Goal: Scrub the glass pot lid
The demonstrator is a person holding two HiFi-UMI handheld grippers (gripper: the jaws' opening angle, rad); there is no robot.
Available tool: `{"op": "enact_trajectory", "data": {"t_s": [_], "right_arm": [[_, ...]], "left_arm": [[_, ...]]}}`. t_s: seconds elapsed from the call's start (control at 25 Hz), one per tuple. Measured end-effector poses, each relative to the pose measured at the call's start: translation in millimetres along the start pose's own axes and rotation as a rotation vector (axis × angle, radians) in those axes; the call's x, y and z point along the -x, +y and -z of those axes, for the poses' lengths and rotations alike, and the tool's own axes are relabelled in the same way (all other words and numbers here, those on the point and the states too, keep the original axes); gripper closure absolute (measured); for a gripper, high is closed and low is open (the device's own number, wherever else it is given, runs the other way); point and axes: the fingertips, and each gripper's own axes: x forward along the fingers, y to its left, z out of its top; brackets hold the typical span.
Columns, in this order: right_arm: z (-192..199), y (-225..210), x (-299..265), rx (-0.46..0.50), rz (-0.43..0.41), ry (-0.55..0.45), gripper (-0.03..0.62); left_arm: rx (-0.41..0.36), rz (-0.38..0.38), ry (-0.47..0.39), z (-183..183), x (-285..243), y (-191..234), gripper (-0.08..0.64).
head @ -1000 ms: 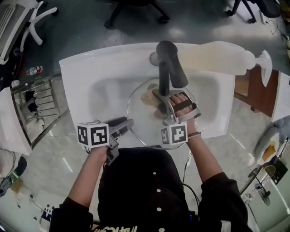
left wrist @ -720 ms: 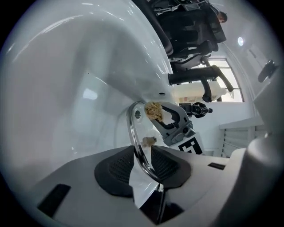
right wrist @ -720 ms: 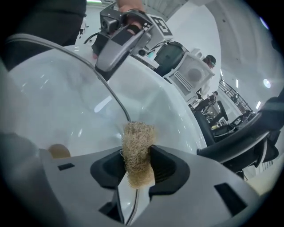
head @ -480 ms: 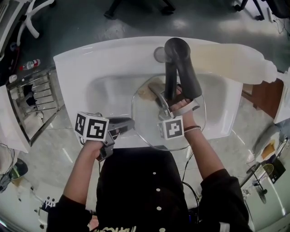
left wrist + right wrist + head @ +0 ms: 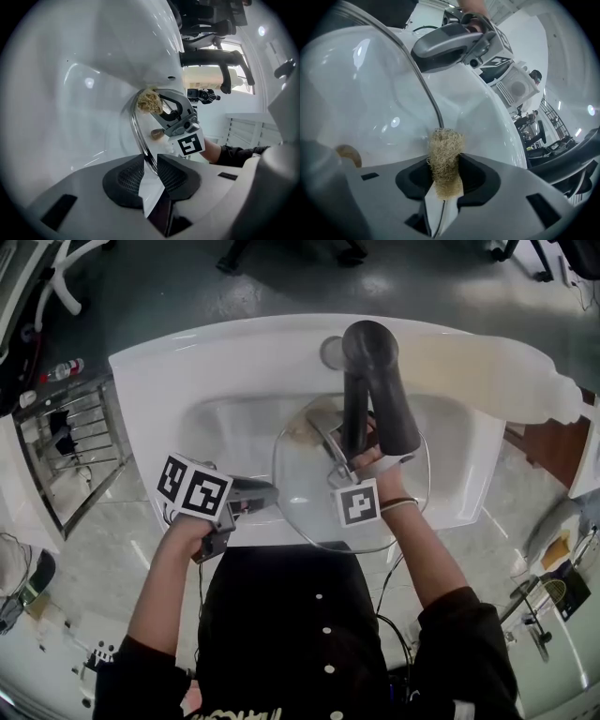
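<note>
two grippers meet at the white sink (image 5: 159, 381) in the middle of the head view. the left gripper (image 5: 150, 169) has just been closing its jaws, and its ribbed pads now pinch the metal rim of the glass pot lid (image 5: 305, 498) between them, at the lid's left edge in the head view. from those jaws the rim curves up toward the centre of the left gripper view. the lid sits over the basin, its lower edge in the frame overlapping the sink's front rim. the right gripper (image 5: 445, 177) reaches in from the lower right across the lid, its jaws clamped on a tan fibrous scrubber (image 5: 445, 152) that sticks out past the tips. the scrubber's free end touches the glass right beside the rim, at the lid's upper left in the head view, well apart from the left jaws. a small brown knob (image 5: 156, 134) shows on the lid below the scrubber in the left gripper view. the dark faucet (image 5: 375, 381) hangs over the right gripper and hides part of it.
</note>
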Motion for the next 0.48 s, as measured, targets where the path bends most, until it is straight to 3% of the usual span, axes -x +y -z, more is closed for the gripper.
{"op": "enact_trajectory", "data": {"t_s": [0.28, 0.4, 0.48], "right_arm": [[0, -1, 1, -0.006, -0.005, -0.004, 0.443], [0, -2, 1, -0.016, -0.005, -0.004, 0.442], [-1, -2, 1, -0.022, -0.004, -0.004, 0.443]], "left_arm": [[0.137, 0.044, -0.017, -8, -2, 5, 0.444], [0.215, 0.073, -0.033, -15, -8, 4, 0.371], [0.236, 0.105, -0.032, -18, -12, 0, 0.393]]}}
